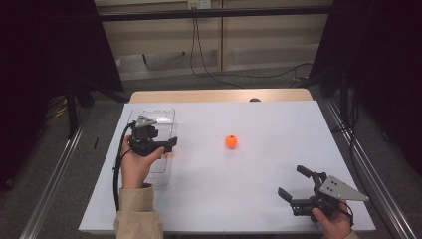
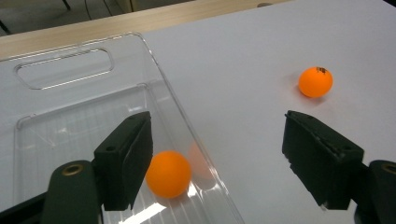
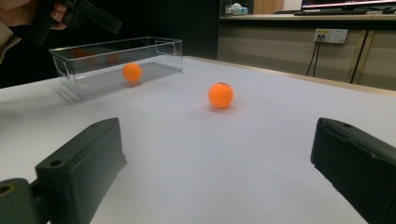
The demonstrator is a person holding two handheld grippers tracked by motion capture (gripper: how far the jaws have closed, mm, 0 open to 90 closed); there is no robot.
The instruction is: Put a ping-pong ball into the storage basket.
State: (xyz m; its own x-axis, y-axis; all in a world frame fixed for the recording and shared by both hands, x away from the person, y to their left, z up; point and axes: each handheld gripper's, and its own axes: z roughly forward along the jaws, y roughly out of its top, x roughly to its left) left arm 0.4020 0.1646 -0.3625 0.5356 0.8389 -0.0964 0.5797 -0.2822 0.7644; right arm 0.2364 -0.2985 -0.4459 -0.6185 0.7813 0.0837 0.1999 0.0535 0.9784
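A clear plastic box [image 1: 166, 115] lies at the table's left, and an orange ball [image 2: 168, 173] sits blurred on its floor. My left gripper [image 1: 169, 144] hovers over the box's near end. In the left gripper view that gripper [image 2: 219, 135] stands open: the ball lies below, beside one jaw, and neither pad presses on it. A second orange ball [image 1: 230, 141] rests on the white table top near the middle, and the left gripper view shows the same ball [image 2: 315, 81] to the right of the box. My right gripper [image 1: 290, 181] stands open at the front right with nothing between its jaws, facing this ball [image 3: 220, 94] and the box [image 3: 93, 79] beyond it.
The white sheet [image 1: 278, 124] covers the table, with a strip of wood [image 1: 219, 95] bare along the far edge. Black curtains hang at both sides. Cables [image 1: 209, 74] run over the floor behind the table, and metal rails [image 1: 54, 169] flank it.
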